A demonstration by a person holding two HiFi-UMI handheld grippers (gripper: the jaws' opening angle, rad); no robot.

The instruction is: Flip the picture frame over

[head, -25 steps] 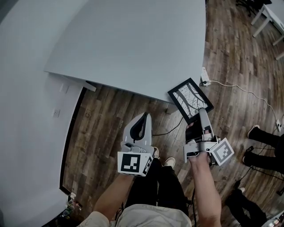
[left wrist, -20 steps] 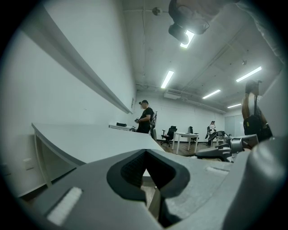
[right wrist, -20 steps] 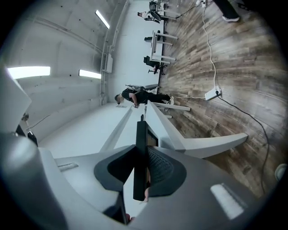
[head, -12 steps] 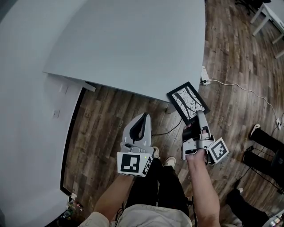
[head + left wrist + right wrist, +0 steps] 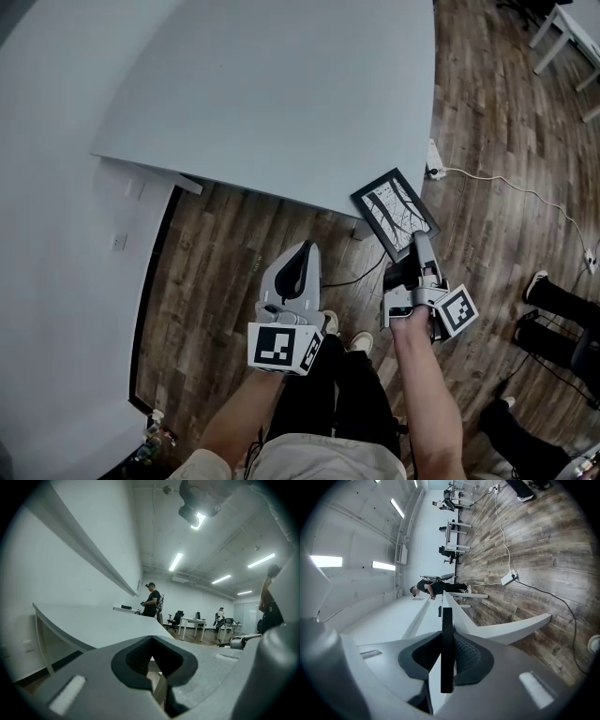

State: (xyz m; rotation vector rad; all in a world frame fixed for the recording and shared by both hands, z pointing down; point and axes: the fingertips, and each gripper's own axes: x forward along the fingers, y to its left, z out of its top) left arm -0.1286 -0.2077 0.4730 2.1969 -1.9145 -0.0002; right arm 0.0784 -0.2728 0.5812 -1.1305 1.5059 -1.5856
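Pale grey and smooth, the worktop point(image 5: 281, 94) fills the upper part of the head view, its long edge curved, above a floor point(image 5: 225, 253) of dark, streaky wood planks. Off that edge, over the floor and just beside the worktop's corner, the picture frame point(image 5: 394, 212) is held tilted with its print side toward the head camera. It is a thin black rectangular border around a white sheet with dark branching lines. Right tongs point(image 5: 418, 242) pinch it at its lower edge. Left tongs point(image 5: 302, 249) hang over the floor, well apart from the frame, with a black-and-white marker cube point(image 5: 281, 345) at their rear.

From the right gripper view the frame shows only edge-on, a narrow black bar between two textured dark pads that press on it from either side; the print cannot be seen there. Both that view and the head view show a white power strip point(image 5: 508, 578) with its cable on the planks. From the left gripper view the moulded grey jaws are pressed together with nothing between them. Beyond them lie things the head view misses: strip lights point(image 5: 176, 561) on the ceiling, a person point(image 5: 151, 601) in dark clothes beyond the worktop, office chairs point(image 5: 177, 618) and white desks point(image 5: 192, 620)
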